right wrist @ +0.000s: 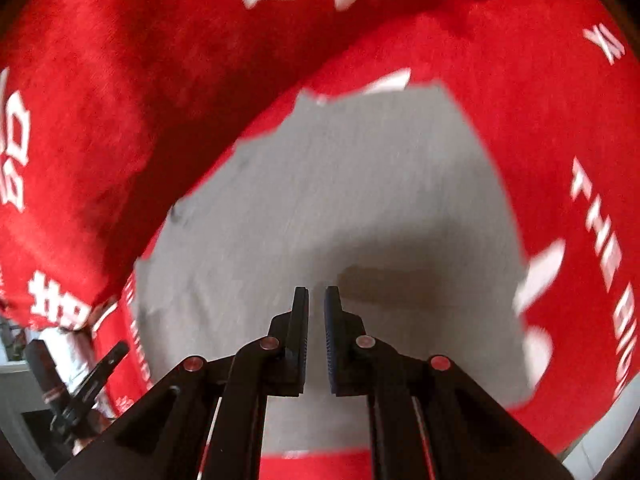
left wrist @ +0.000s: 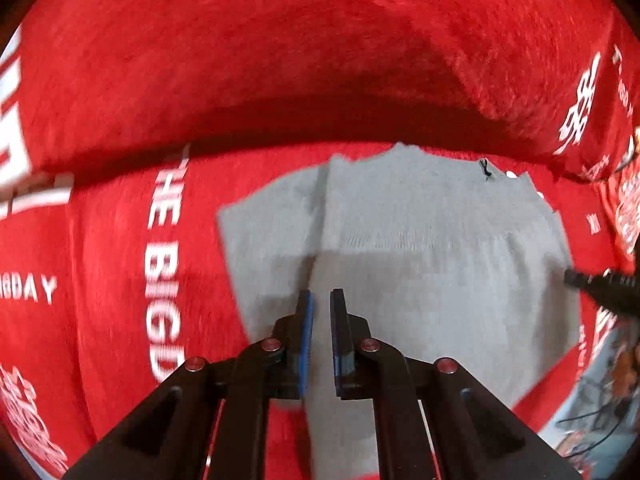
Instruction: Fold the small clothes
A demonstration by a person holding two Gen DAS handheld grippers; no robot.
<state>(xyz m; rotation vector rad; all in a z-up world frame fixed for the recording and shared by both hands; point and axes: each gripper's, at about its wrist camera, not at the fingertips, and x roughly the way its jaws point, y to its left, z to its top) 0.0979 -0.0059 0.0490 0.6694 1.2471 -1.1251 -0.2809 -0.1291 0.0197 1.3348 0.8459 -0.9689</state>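
A small grey knit garment (left wrist: 420,240) lies flat on a red blanket (left wrist: 280,60) with white lettering. Its left part is folded over, with a fold line running down it. My left gripper (left wrist: 322,300) hovers over the garment's near part, jaws a little apart, holding nothing. In the right wrist view the same grey garment (right wrist: 340,184) fills the middle. My right gripper (right wrist: 316,296) is over its near part, jaws a little apart and empty. Both views are motion-blurred.
The red blanket (right wrist: 120,80) rises in a thick fold behind the garment. The other gripper's black tip (left wrist: 600,284) shows at the right edge. A dark tool (right wrist: 80,384) and floor show at the lower left of the right wrist view.
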